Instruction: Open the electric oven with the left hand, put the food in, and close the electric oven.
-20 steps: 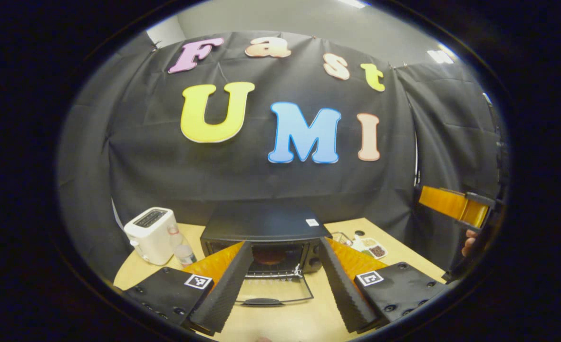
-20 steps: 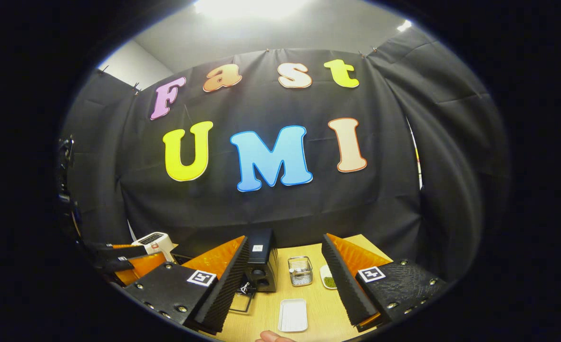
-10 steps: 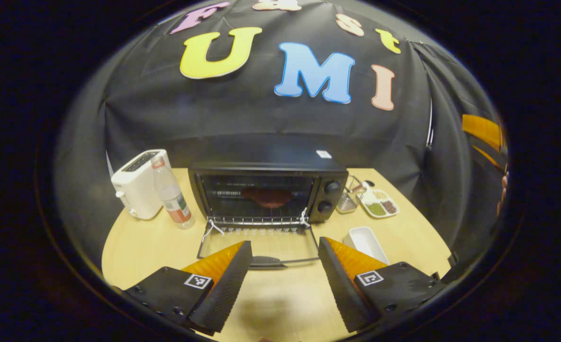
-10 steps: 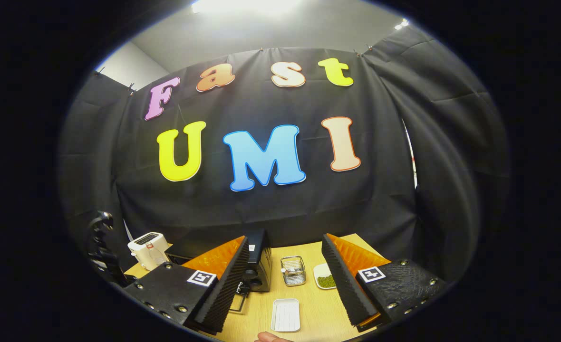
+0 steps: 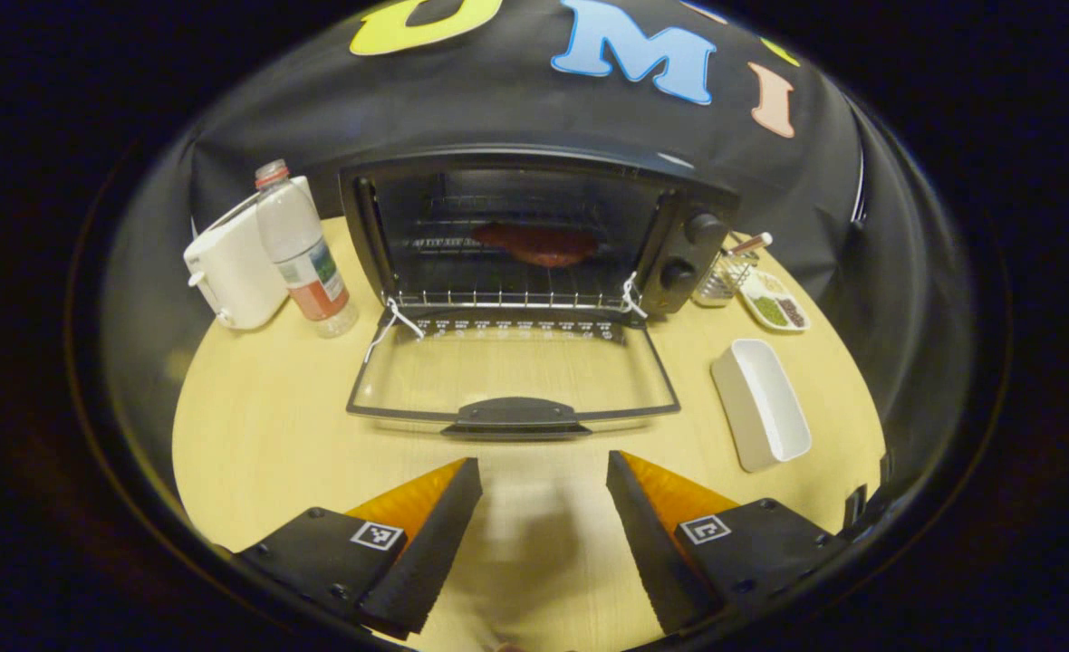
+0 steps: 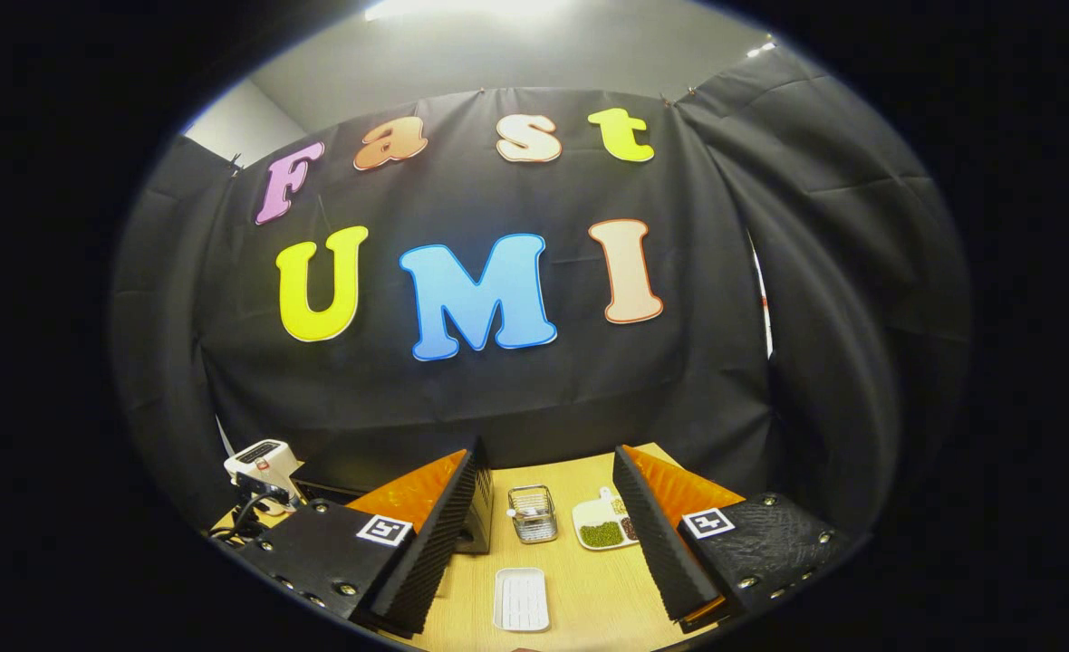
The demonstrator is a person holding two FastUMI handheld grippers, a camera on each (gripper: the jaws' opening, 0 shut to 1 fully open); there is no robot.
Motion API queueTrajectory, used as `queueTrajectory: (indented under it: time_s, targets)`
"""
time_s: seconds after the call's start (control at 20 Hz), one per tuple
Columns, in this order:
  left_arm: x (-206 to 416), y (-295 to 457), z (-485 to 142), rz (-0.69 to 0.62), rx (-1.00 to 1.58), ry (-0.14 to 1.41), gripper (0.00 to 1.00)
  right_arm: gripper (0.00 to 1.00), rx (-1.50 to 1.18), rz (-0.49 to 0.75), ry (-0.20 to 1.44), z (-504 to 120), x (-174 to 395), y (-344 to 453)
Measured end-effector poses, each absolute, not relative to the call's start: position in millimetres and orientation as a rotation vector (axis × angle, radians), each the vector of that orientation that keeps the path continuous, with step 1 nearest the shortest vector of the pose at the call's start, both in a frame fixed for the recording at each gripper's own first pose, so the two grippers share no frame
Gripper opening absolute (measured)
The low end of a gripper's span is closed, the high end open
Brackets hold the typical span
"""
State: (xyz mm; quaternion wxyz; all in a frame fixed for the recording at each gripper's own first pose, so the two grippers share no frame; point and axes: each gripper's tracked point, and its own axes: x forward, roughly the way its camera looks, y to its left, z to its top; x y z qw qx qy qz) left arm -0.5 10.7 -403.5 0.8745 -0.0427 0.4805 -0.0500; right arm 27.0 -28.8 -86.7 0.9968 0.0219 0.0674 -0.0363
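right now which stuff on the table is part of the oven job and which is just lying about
Part of the job:
- electric oven
- its open door
- food on the rack inside
- left gripper

Lying about:
- toaster
- bottle
- white tray
- wire basket
- condiment dish

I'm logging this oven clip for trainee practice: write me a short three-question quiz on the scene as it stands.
1. True or false: the oven door lies folded down flat.
2. Where is the reddish food? A) in the white tray B) on the rack inside the oven C) between the left gripper's fingers
3. Fill in: beside the toaster stands a plastic ____.

Key: 1 true. 2 B; the white tray is empty and the left gripper is open, holding nothing. 3 bottle.
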Motion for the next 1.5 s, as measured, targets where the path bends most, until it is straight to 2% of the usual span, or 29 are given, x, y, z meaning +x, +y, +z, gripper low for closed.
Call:
queueTrajectory:
  time_s: [0.05,0.1,0.15,0.2,0.25,0.3,0.45,0.5,0.55,0.6,0.75,0.85,0.9,0.95,1.1,1.15,1.2,1.25,1.3,1.35,1.5]
  targets:
    - [0,11,-411,-0.104,-0.092,1.026,0.95,0.93,0.047,-0.078,0.139,-87,27,-31]
    - [1,12,-419,-0.099,-0.089,1.049,0.90,0.93,0.049,-0.084,0.140,-81,22,-41]
    - [2,17,-427,-0.088,-0.075,1.074,1.00,0.93,0.049,-0.090,0.141,-81,22,-43]
    - [6,22,-433,-0.077,-0.060,1.086,0.90,0.93,0.049,-0.096,0.141,-82,23,-44]
    - [8,25,-438,-0.068,-0.046,1.099,1.00,0.93,0.046,-0.102,0.141,-81,24,-45]
    - [10,28,-444,-0.059,-0.037,1.115,0.95,0.93,0.040,-0.107,0.148,-84,24,-47]
    - [15,28,-455,-0.059,-0.027,1.156,0.95,0.93,0.035,-0.113,0.165,-88,25,-48]
    - [18,27,-457,-0.066,-0.023,1.159,1.00,0.93,0.034,-0.115,0.166,-88,24,-47]
    - [21,27,-458,-0.070,-0.016,1.162,1.00,0.93,0.032,-0.117,0.166,-88,24,-47]
    - [25,26,-459,-0.078,-0.007,1.167,0.95,0.93,0.033,-0.116,0.168,-88,25,-46]
    - [24,25,-462,-0.086,-0.007,1.205,0.95,0.93,0.031,-0.112,0.175,-89,25,-45]
    - [24,25,-457,-0.088,-0.017,1.198,0.95,0.93,0.034,-0.110,0.175,-88,24,-45]
    - [24,25,-453,-0.093,-0.016,1.188,0.90,0.93,0.035,-0.111,0.174,-88,24,-45]
    - [23,25,-449,-0.096,-0.018,1.177,0.99,0.93,0.037,-0.110,0.175,-88,24,-44]
    - [23,25,-430,-0.101,-0.038,1.139,0.95,0.93,0.051,-0.105,0.178,-88,24,-42]
    - [22,25,-423,-0.103,-0.045,1.123,0.99,0.93,0.054,-0.101,0.177,-87,25,-41]
    - [23,26,-418,-0.103,-0.057,1.107,0.95,0.93,0.054,-0.096,0.176,-87,25,-38]
    - [24,25,-413,-0.101,-0.076,1.098,0.95,0.93,0.053,-0.091,0.177,-86,25,-36]
    - [24,25,-410,-0.101,-0.091,1.092,0.99,0.93,0.058,-0.082,0.176,-86,25,-34]
    - [24,26,-407,-0.102,-0.103,1.087,0.99,0.93,0.062,-0.077,0.174,-84,25,-31]
    - [28,26,-394,-0.104,-0.102,1.054,0.94,0.93,0.060,-0.068,0.164,-79,25,-29]
